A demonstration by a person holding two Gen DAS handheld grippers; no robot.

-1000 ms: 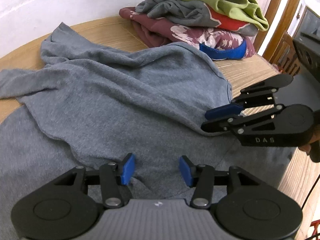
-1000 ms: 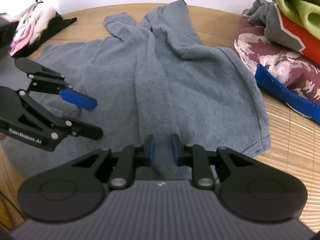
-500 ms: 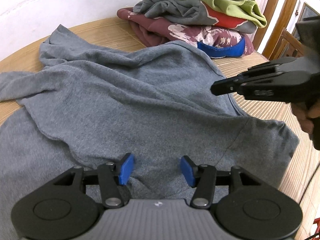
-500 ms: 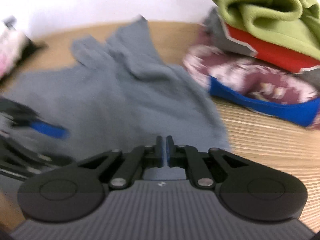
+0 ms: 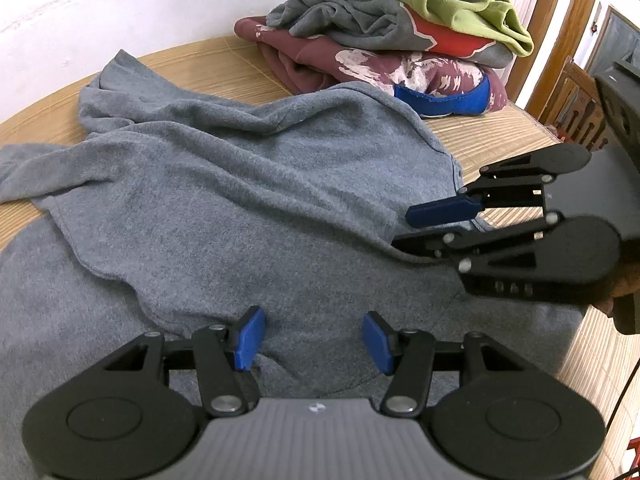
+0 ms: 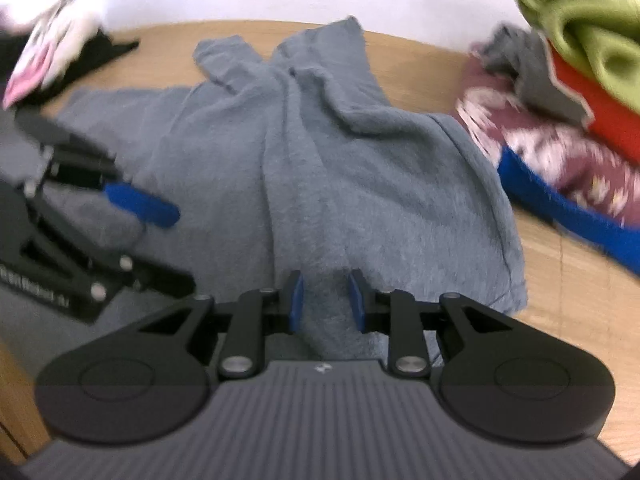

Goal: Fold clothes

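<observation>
A grey shirt [image 5: 224, 200] lies spread on the woven mat, its right side folded over the middle and a sleeve trailing to the far left. My left gripper [image 5: 314, 340] hovers open over the near part of the shirt, nothing between its blue pads. The right gripper [image 5: 404, 229] comes in from the right at the edge of the folded layer, its lower finger tucked at that edge and the blue-padded one above. In the blurred right wrist view the right gripper [image 6: 325, 304] is open with a ridge of the grey shirt [image 6: 360, 184] between its fingers. The left gripper [image 6: 160, 244] is open at the left.
A pile of clothes [image 5: 400, 20] in green, grey, red and maroon with a blue band stands at the back right, close to the shirt's far edge. A pink, white and black garment [image 6: 48, 60] lies at the far left. Wooden furniture [image 5: 576, 92] stands beyond the mat [image 5: 500, 136].
Half a second ago the right gripper was shut and lifted off the shirt. It has come back down to the shirt's right edge with its jaws apart. The left gripper has hardly moved.
</observation>
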